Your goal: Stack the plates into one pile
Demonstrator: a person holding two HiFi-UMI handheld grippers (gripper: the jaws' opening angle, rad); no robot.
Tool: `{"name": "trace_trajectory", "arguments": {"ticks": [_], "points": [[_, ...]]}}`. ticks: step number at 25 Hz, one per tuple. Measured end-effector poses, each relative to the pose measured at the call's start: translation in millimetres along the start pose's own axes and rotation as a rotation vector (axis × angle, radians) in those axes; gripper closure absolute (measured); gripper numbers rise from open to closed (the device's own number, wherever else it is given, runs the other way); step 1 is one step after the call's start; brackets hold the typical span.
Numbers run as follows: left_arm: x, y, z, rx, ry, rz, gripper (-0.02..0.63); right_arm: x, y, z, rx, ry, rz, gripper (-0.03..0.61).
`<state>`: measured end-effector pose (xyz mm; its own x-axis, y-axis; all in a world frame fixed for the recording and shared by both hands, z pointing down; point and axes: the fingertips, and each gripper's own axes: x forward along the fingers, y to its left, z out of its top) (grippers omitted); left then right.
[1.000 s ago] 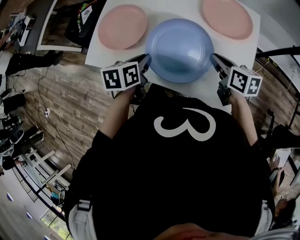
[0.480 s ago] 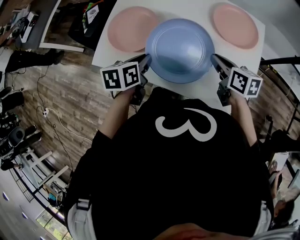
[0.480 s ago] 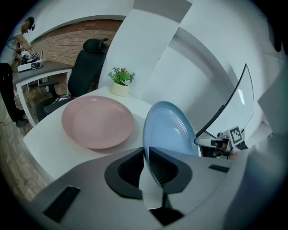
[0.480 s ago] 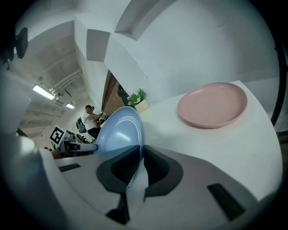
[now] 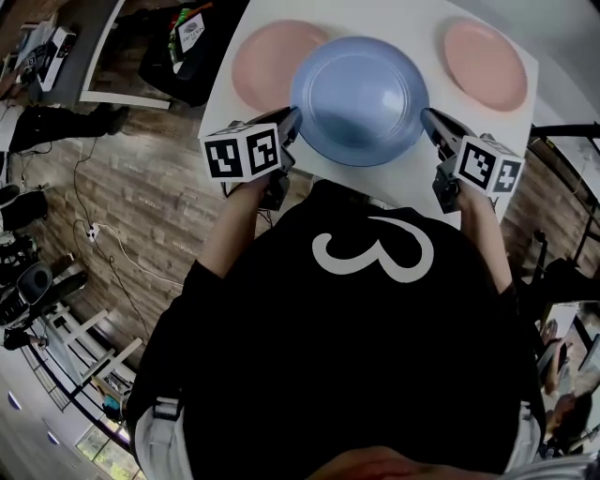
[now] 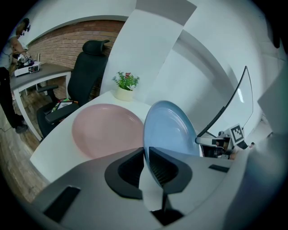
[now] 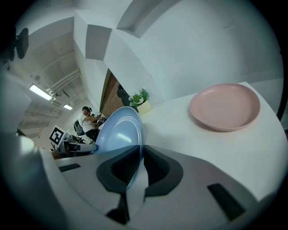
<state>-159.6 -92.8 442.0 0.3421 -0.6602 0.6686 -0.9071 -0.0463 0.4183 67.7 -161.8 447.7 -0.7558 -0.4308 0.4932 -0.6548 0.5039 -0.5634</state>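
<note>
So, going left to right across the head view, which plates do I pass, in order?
left pink plate → blue plate → right pink plate

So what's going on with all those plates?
A person is holding a blue plate with two grabber tools, one in each hand. The left gripper pinches one edge of it and the right gripper pinches the opposite edge. The plate is held up over the white table. The pink plate on the left and the pink plate on the right lie flat and apart on the table, so there is no pile yet.
</note>
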Motion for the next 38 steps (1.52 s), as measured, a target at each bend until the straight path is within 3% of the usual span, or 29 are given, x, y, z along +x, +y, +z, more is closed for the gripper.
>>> {"name": "trace_trajectory", "arguments": {"ticks": [13,19,34,38], "points": [[-17.7,84.8,45.3,-0.012,0.005,-0.031,0.565,72.6,55.9,26.5,-0.010,-0.001,-0.031,0.535],[-12.4,115.2,59.8,-0.004,0.024,-0.046,0.565,99.1,66.6,31.5,-0.002,-0.001,-0.060,0.535],[3.1,144.3,69.6,0.002,0.052,-0.067,0.565,128.5,68.9,26.7,0.019,0.013,-0.107,0.535],[6.8,178.7,80.5,-0.015,0.059,-0.068,0.565,163.4,78.5,29.2,0.022,0.032,-0.120,0.535]]}}
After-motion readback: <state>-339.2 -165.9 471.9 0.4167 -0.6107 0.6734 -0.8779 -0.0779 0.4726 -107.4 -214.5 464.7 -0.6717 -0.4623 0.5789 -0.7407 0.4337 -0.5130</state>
